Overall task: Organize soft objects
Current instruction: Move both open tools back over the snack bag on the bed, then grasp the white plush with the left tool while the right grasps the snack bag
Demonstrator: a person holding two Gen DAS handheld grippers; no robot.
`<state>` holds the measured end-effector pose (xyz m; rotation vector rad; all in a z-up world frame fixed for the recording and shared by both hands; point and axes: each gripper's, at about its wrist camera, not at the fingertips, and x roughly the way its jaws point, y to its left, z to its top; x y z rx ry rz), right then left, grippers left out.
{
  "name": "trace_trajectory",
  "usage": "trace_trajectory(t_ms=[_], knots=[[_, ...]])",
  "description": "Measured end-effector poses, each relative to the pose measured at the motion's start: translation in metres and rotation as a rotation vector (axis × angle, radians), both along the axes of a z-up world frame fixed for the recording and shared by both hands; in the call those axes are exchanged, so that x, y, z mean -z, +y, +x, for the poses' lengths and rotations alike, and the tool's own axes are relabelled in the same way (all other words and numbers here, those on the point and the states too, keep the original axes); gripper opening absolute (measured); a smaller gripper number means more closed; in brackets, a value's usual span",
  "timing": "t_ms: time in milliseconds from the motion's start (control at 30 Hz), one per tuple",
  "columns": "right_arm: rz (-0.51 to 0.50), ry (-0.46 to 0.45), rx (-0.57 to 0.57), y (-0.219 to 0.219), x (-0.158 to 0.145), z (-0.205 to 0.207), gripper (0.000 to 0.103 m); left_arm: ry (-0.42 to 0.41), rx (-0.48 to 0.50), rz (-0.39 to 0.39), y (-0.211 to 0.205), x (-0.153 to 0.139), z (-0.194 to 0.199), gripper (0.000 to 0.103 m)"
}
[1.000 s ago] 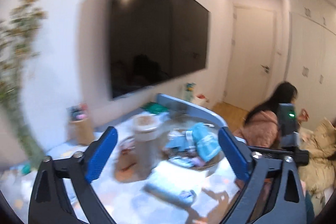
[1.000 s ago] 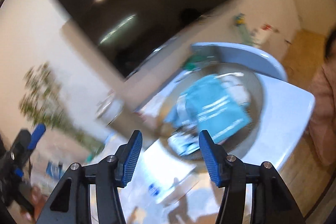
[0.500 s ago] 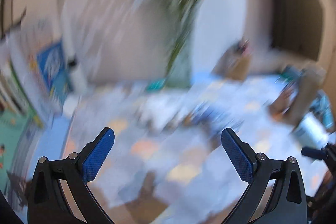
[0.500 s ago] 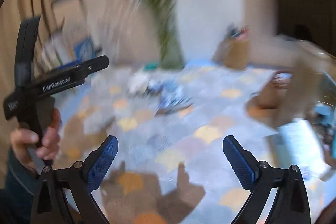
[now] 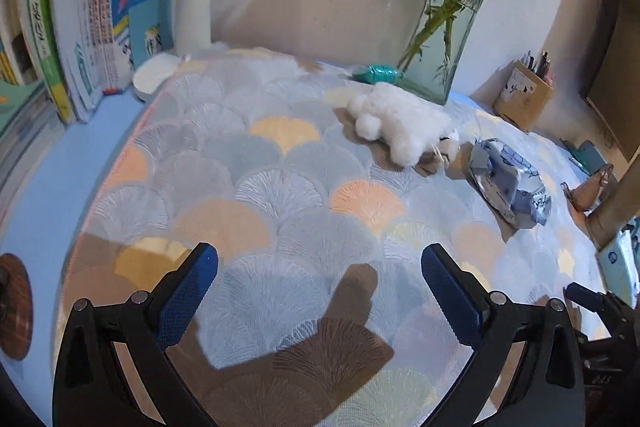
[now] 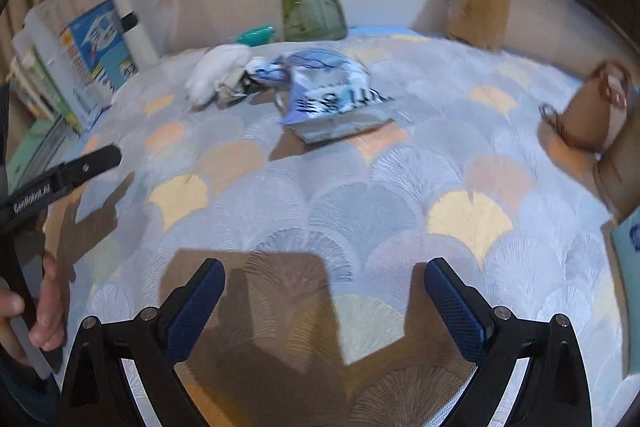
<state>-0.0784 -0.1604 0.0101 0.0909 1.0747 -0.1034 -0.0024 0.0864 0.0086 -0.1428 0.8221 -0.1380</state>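
A white fluffy plush toy (image 5: 398, 121) lies on the fan-patterned table mat (image 5: 256, 187), towards the far side near the vase; the right wrist view shows the same plush toy (image 6: 218, 71). Beside it rests a soft blue-and-white tissue pack (image 5: 508, 181), which the right wrist view shows as the tissue pack (image 6: 332, 95) straight ahead. My left gripper (image 5: 319, 285) hovers open over bare mat, well short of both. My right gripper (image 6: 324, 297) also stands open and empty above the mat.
A glass vase with green stems (image 5: 448, 39) and a teal object (image 5: 376, 73) stand behind the toy. Books (image 5: 104, 27) line the left edge, a cardboard pen holder (image 5: 522, 99) sits at the back right, a small brown bag (image 6: 596, 111) at the right.
Both views have swung from the wall TV and a bowl of items down to the mat with the toy and tissue pack. The right jaws have widened.
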Motion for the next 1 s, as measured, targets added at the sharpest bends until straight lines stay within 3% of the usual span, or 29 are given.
trace_trajectory(t_ms=[300, 533, 633, 900, 967, 1000], knots=[[-0.099, 0.049, -0.021, 0.014, 0.006, 0.004, 0.103, 0.072, -0.007, 0.01, 0.002, 0.014, 0.009, 0.102], [-0.099, 0.049, -0.02, 0.014, 0.006, 0.004, 0.103, 0.105, 0.005, 0.202, -0.022, 0.02, 0.01, 0.102], [-0.101, 0.048, -0.018, 0.014, 0.006, 0.003, 0.103, 0.095, 0.019, 0.228, -0.027, 0.02, 0.008, 0.102], [-0.101, 0.054, -0.022, 0.013, 0.006, 0.002, 0.103, 0.127, 0.027, 0.202, -0.026, 0.019, 0.01, 0.102], [-0.09, 0.073, -0.032, 0.011, 0.005, 0.001, 0.103, 0.147, 0.038, 0.138, -0.023, 0.01, 0.011, 0.1], [-0.079, 0.097, -0.045, 0.009, 0.003, 0.001, 0.103, 0.138, 0.046, 0.051, -0.017, -0.001, 0.01, 0.1]])
